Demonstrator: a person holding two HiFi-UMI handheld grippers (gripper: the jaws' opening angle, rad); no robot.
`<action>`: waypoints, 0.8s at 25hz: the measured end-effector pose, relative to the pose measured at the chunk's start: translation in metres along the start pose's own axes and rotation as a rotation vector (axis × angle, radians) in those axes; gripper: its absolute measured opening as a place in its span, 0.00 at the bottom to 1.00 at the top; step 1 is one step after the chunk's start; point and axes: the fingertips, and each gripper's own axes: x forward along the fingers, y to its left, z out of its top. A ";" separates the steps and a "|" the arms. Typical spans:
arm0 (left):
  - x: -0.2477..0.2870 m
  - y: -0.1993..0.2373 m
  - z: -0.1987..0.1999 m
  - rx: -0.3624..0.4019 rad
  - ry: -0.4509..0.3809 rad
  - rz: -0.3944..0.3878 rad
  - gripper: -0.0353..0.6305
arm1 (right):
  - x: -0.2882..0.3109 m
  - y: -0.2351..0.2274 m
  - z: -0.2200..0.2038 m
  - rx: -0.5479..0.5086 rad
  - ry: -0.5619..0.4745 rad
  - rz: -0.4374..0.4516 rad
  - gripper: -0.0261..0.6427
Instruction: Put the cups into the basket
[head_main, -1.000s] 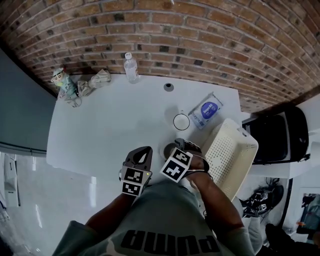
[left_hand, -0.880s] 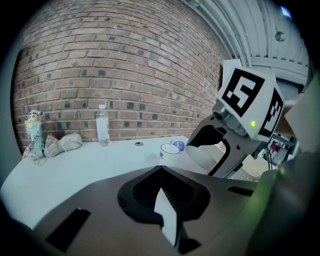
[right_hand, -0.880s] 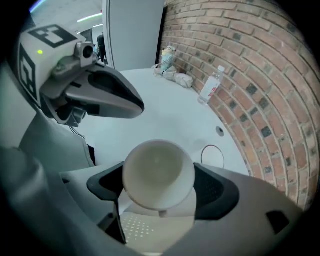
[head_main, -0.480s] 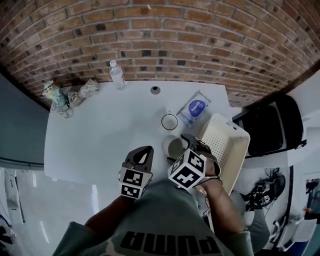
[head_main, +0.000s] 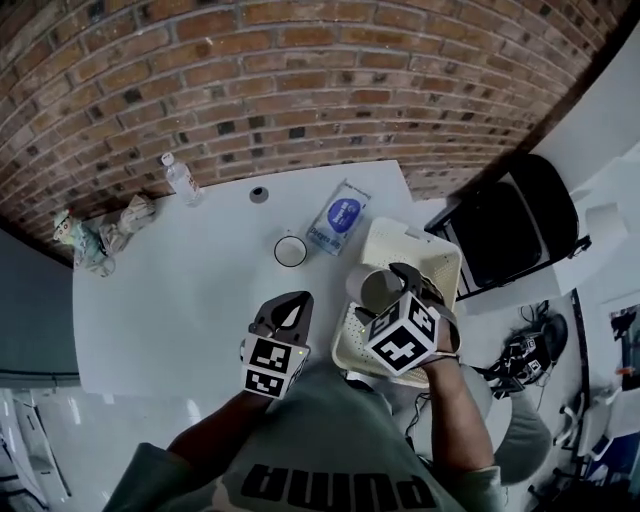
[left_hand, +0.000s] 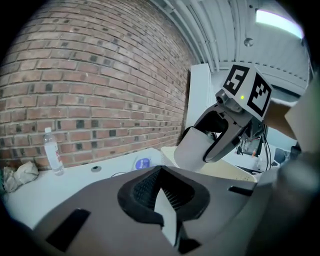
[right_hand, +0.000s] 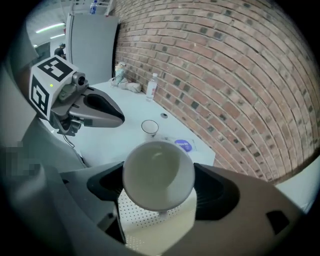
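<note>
My right gripper (head_main: 393, 296) is shut on a pale cup (head_main: 373, 287), which it holds tilted in the air over the near end of the cream perforated basket (head_main: 418, 246). In the right gripper view the cup's (right_hand: 158, 174) open mouth faces the camera between the jaws, with the basket floor (right_hand: 148, 221) below it. A second cup (head_main: 291, 250) stands upright on the white table, left of the basket. My left gripper (head_main: 288, 308) hovers shut and empty over the table's near edge, left of the held cup (left_hand: 194, 148).
A blue-labelled packet (head_main: 337, 214) lies between the standing cup and the basket. At the far edge by the brick wall are a water bottle (head_main: 181, 178), a small round cap (head_main: 259, 194), crumpled wrapping (head_main: 127, 214) and a small figurine (head_main: 76, 237). A dark chair (head_main: 520, 225) stands right of the table.
My right gripper has lifted the cup off the table and carried it rightward over the basket. The left gripper has stayed where it was. The head view has swung to the right.
</note>
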 end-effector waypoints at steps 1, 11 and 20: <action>0.005 -0.005 0.003 0.010 -0.001 -0.010 0.06 | 0.000 -0.007 -0.010 0.017 0.014 -0.010 0.62; 0.042 -0.039 0.020 0.065 0.008 -0.034 0.06 | 0.025 -0.047 -0.090 0.130 0.128 -0.026 0.62; 0.061 -0.053 0.019 0.091 0.072 -0.006 0.06 | 0.066 -0.059 -0.110 0.165 0.150 0.017 0.62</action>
